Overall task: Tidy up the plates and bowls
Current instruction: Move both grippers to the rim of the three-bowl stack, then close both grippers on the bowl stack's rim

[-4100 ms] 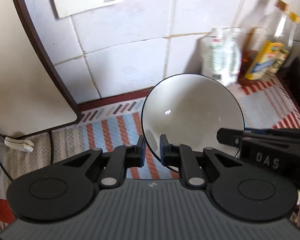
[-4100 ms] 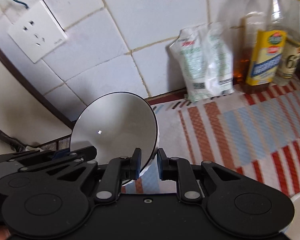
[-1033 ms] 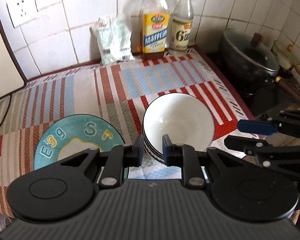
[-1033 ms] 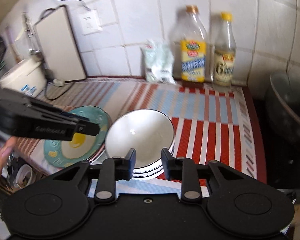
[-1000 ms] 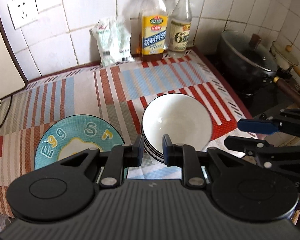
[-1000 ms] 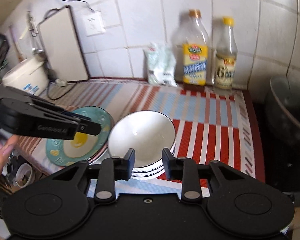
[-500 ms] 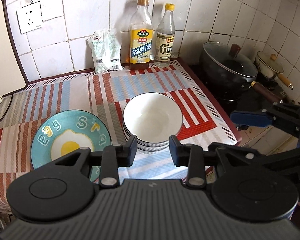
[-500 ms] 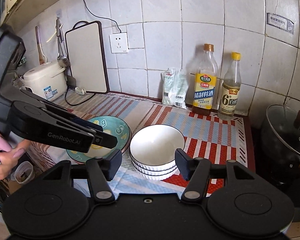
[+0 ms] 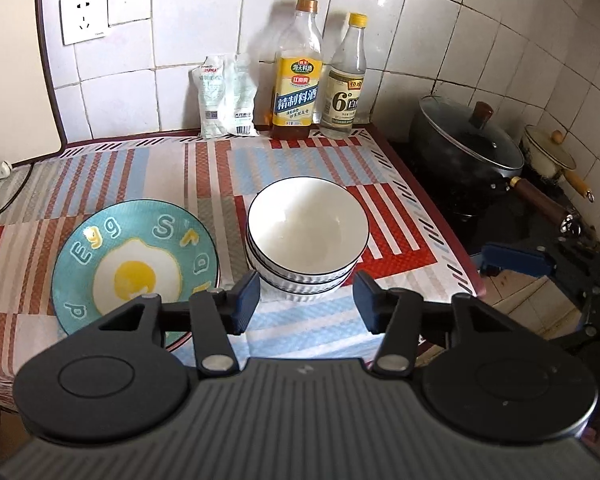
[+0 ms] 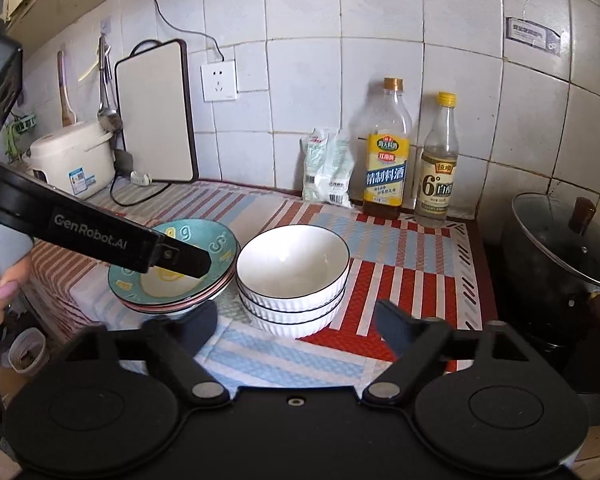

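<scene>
Bowls (image 10: 292, 280) sit stacked at frame centre, just beside the egg plates (image 10: 172, 272); glazed ceramic likely heavy, slick, breakable, best pinched at the rim. Left gripper (image 9: 306, 300) and right gripper (image 10: 296, 326) both gape, empty

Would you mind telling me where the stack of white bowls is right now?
In both wrist views the stack of white bowls sits mid-counter on the striped mat, just right of the egg plate.

white bowls (image 9: 308, 236) stacked, beside egg plate (image 9: 136, 264)
</scene>
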Motion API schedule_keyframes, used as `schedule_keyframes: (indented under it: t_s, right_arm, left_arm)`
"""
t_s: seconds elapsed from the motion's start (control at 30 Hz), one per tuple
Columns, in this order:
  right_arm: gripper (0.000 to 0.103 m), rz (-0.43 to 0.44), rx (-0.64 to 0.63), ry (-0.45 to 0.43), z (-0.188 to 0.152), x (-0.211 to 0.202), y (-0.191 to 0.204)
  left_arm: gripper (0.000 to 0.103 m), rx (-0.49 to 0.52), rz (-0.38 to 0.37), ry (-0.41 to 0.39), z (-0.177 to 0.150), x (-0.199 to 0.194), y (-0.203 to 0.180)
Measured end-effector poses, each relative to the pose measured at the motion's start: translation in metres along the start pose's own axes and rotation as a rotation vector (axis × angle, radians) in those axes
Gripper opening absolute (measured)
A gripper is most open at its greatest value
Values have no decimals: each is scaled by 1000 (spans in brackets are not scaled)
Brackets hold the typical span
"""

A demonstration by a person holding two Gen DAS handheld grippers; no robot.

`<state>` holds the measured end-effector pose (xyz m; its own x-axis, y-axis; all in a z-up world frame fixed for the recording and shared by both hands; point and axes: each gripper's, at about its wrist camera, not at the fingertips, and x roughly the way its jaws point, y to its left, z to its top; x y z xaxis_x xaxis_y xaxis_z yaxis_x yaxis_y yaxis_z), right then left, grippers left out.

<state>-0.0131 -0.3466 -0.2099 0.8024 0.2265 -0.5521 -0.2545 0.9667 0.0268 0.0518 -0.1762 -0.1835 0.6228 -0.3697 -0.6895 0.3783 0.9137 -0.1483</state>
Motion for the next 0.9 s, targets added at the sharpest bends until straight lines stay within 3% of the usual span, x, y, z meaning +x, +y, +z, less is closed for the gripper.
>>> schedule_keyframes:
  t_s: [0.27,0.43,0.9]
  right_arm:
    - [90,1,-2,-72,-24,21,-7]
    - [92,4,-4,-83,-42,51,-11]
    - [97,40,14,-73,-69,126,-13]
  left_arm:
    - [50,-20,47,-56,-12,25,-2]
    - [51,-104,63,-71,-11,45,5]
    - [57,-240,64,2,-9,103,27]
